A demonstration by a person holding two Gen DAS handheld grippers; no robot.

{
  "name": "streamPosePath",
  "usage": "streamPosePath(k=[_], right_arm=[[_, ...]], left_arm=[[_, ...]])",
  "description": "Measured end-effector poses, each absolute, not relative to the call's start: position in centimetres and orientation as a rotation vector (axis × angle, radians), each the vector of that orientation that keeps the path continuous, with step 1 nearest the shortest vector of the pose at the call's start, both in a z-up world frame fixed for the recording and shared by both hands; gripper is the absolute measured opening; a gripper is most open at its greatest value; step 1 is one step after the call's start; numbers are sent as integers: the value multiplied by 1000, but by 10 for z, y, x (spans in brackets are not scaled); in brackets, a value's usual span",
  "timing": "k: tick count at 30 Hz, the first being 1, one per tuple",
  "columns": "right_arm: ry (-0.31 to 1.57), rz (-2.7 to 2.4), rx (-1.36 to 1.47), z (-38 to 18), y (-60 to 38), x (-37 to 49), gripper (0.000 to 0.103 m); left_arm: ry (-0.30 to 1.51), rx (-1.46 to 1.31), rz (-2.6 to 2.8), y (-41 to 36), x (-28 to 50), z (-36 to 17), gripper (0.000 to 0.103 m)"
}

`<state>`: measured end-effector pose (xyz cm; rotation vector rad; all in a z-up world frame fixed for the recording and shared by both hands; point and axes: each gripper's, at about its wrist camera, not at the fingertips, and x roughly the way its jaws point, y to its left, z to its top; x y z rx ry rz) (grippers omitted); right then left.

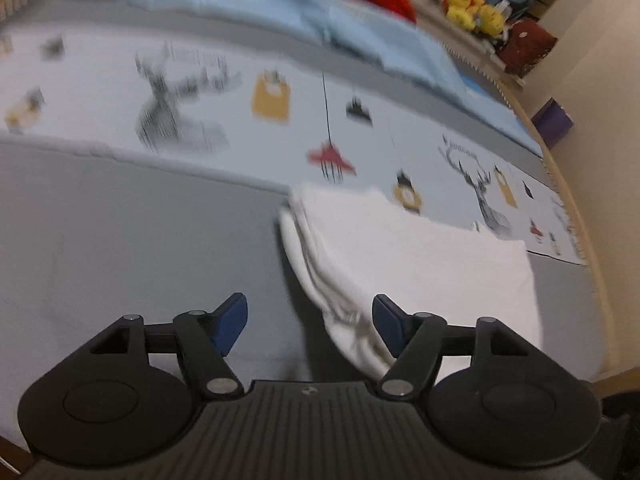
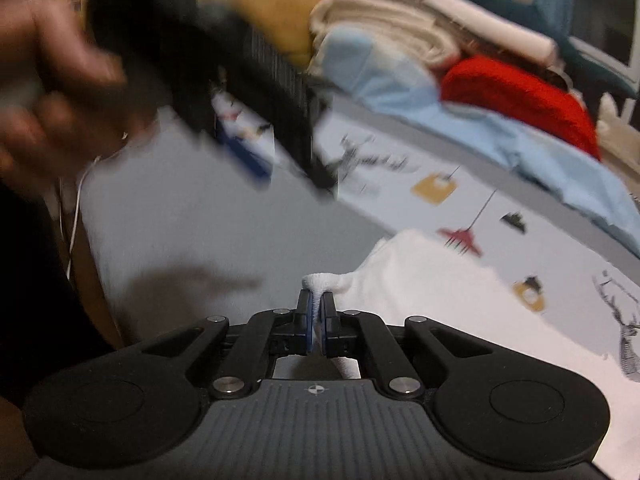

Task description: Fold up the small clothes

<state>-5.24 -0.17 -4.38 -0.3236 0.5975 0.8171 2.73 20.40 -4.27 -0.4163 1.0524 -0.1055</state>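
A white garment (image 1: 420,264) lies folded on the grey bed sheet (image 1: 140,248), its layered edge running toward the camera. My left gripper (image 1: 310,320) is open just above that edge; the cloth's near corner lies between the blue pads (image 1: 232,322), closer to the right one, with no pad pressing on it. In the right wrist view my right gripper (image 2: 317,320) is shut on a pinched corner of the white garment (image 2: 440,300), which bulges out above the fingertips. The left gripper (image 2: 248,92) appears there too, blurred, held by a hand (image 2: 52,92) at the upper left.
A patterned sheet with deer and lamp prints (image 1: 280,100) crosses the bed behind the garment. Light blue bedding (image 1: 340,28), a red blanket (image 2: 520,96) and stacked folded cloth (image 2: 400,20) lie at the back. Yellow plush toys (image 1: 474,8) sit on a shelf. The wooden bed rim (image 1: 568,200) curves at right.
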Motion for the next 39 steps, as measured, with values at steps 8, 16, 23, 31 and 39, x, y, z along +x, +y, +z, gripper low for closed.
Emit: streamPosePath(k=[8,16,23,31,39], right_arm=[[592,835,-211,-27,-47,-51,0],[662,895,-261,-35,-52,-47,0],[742,901,-406,-76,-15,-52,5],[743,927,-674,-128,47,-58,53],[707,895,-648,-117,43,-51,6]], left_arm=[[1259,-700,-171,181,81,-112,79],[1297,-698,-33,182,114,-139,75],[1235,-678,-14,200,103,-123,75],[1210,-627,-59,223,80,-109,75],[1240,-696,-112,230,92,-118,80]])
